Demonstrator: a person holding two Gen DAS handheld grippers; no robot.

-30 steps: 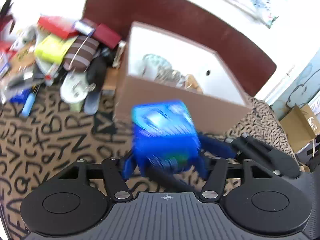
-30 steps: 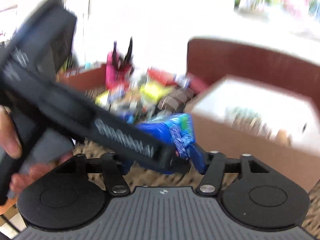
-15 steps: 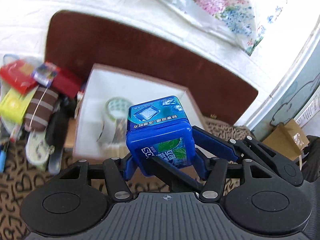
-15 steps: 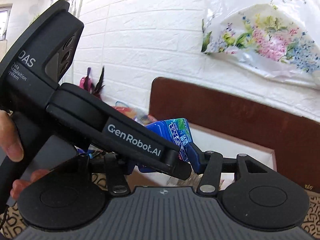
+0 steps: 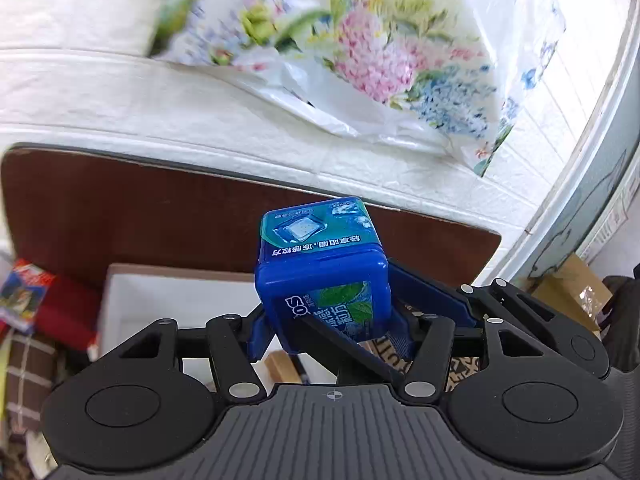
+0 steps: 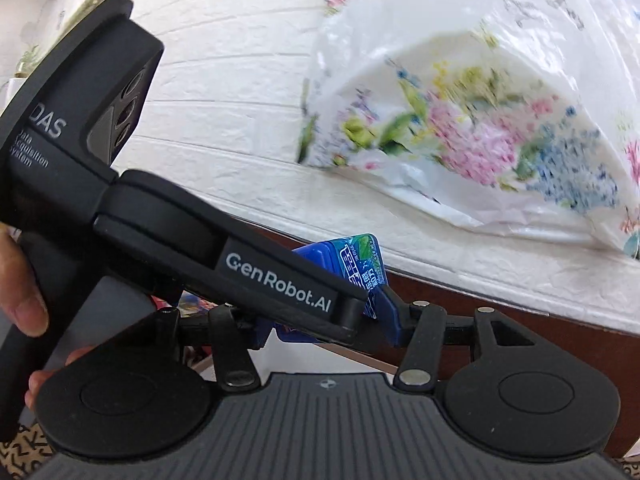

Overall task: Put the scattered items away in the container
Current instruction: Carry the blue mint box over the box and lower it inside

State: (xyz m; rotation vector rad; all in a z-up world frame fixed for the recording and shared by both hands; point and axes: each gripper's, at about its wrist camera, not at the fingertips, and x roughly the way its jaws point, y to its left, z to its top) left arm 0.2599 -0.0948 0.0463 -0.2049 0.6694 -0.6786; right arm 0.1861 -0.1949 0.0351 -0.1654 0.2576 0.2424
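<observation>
Both grippers had risen, lifting the glossy blue plastic box (image 5: 320,276) above the white-lined cardboard container (image 5: 168,300). Left gripper (image 5: 324,320) and right gripper (image 6: 328,320) each pinched the rounded cube; the left's jaws had just been widening. Nearby lay clutter (image 5: 28,300), a brown headboard (image 5: 140,216), and a crinkly floral bag (image 5: 360,60).

Letter-print tablecloth (image 5: 464,376) carries the white-lined box (image 5: 160,304) and clutter (image 5: 28,320).
</observation>
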